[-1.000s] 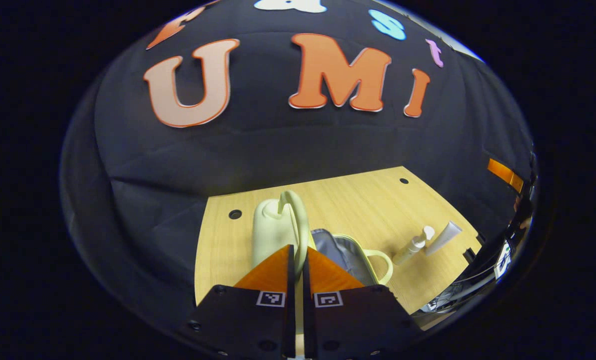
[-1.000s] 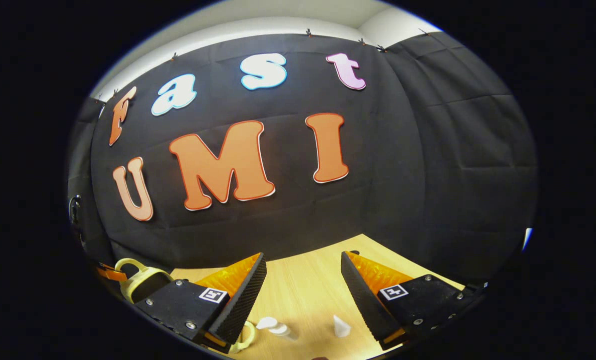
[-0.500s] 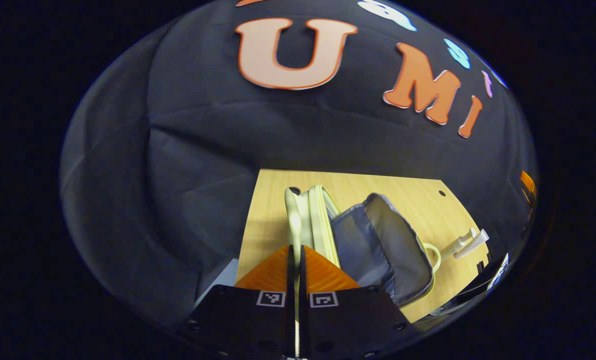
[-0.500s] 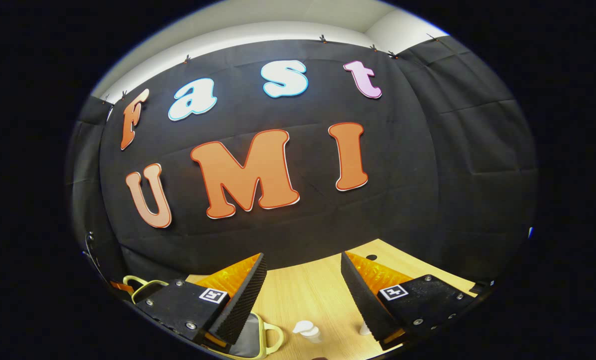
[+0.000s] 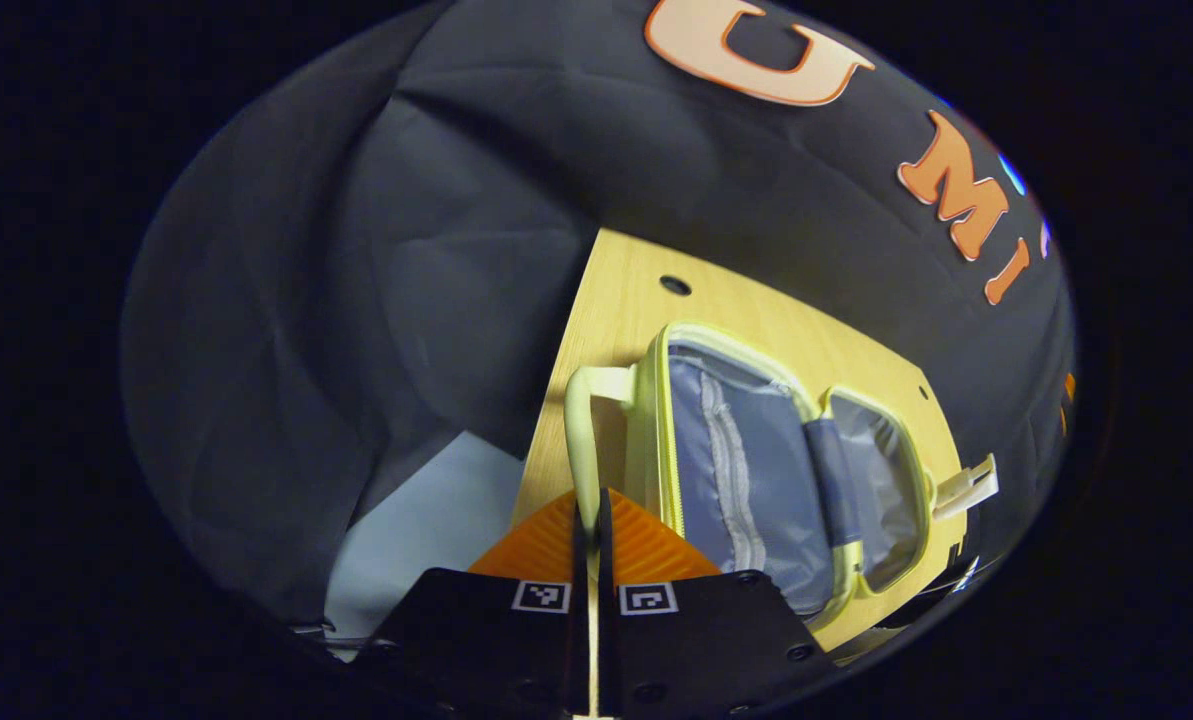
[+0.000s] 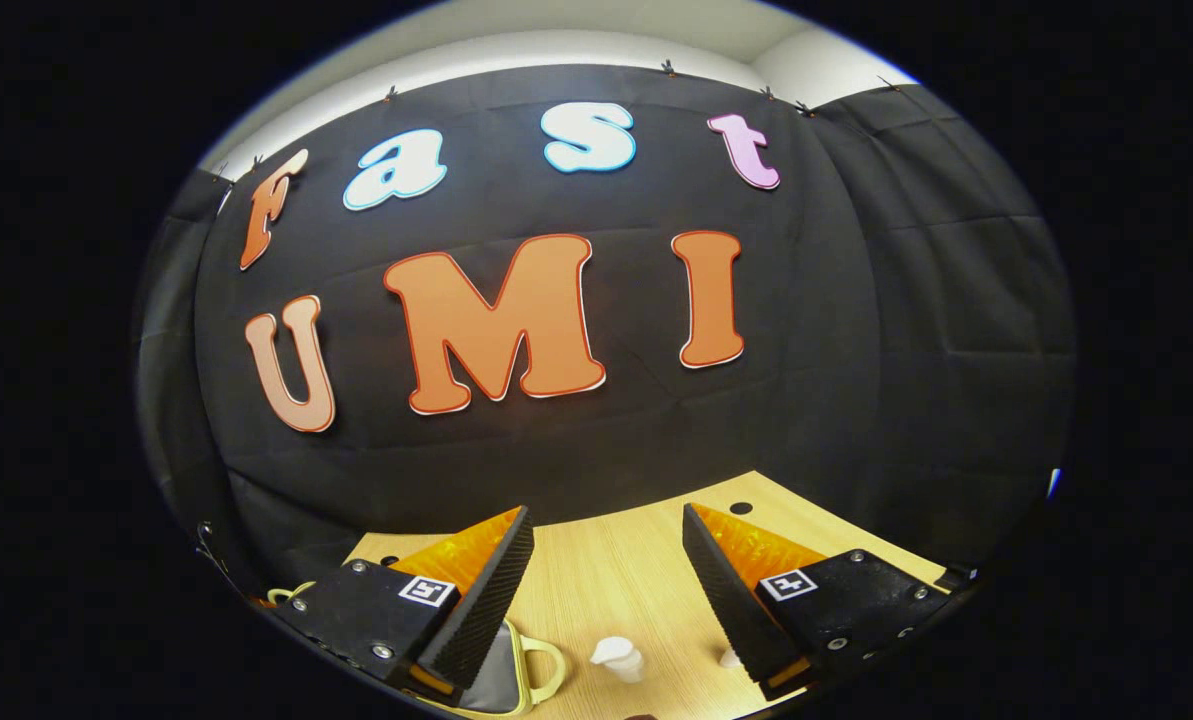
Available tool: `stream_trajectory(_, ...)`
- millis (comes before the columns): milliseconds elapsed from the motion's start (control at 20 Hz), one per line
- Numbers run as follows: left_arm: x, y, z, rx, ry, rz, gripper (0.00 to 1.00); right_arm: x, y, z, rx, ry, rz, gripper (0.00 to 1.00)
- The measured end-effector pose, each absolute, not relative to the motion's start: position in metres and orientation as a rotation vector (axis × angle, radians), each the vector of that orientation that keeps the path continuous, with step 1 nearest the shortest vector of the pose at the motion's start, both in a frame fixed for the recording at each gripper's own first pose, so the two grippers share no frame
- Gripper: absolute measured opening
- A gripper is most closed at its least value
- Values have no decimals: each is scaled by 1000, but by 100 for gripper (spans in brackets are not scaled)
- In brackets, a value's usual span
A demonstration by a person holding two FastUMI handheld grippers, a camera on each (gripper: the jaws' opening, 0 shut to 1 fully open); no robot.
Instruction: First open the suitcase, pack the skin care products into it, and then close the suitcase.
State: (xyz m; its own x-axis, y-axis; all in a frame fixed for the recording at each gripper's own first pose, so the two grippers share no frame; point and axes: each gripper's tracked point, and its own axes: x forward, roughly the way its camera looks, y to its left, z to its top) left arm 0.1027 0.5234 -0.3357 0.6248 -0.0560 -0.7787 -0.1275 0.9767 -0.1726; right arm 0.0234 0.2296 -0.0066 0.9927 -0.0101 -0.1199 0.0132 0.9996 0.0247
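Observation:
In the left gripper view, the pale yellow-green suitcase (image 5: 756,470) lies open on the wooden table (image 5: 626,310), with both grey-lined halves facing up. My left gripper (image 5: 588,506) is shut on the carry handle (image 5: 578,430) of the near half, close to the table's left edge. Beyond the far half lie a white pump bottle and a tube (image 5: 968,482). My right gripper (image 6: 606,515) hangs open over the table with nothing between its fingers. Below it are the pump bottle's head (image 6: 616,656), the tube's tip (image 6: 728,657) and a suitcase handle (image 6: 544,668).
The table's left edge runs just beside my left gripper, with pale floor (image 5: 426,530) below it. Black cloth walls close off the back and sides. Small round holes (image 5: 674,285) mark the tabletop's far corners.
The suitcase lid has swung from upright down to flat, with my left gripper following it leftward while shut on the handle. The right gripper has hardly moved and stays open.

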Motion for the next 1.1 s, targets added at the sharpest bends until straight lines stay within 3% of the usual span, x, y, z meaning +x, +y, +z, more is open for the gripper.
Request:
stream_trajectory(200,99,538,-361,-265,911,88,6,25,221,-16,10,142,-37,95)
stream_trajectory(250,100,539,-361,-263,913,89,18,25,218,-18,8,145,-43,95)
stream_trajectory(300,100,545,-359,-234,907,102,19,25,216,-20,9,147,-48,95)
stream_trajectory(350,104,545,-362,-212,900,100,30,25,213,-22,11,152,-53,95)
stream_trajectory(400,105,548,-357,-187,896,113,30,25,210,-25,14,158,-57,95)
stream_trajectory(450,105,548,-346,-160,874,124,38,25,207,-27,12,162,-62,95)
stream_trajectory(650,125,547,-293,6,723,172,100,27,193,-32,-10,167,-74,95)
stream_trajectory(900,135,492,-204,152,535,232,99,31,171,-41,-19,177,-68,95)
stream_trajectory(1100,147,389,-142,121,374,197,99,33,144,-49,-59,181,-50,95)
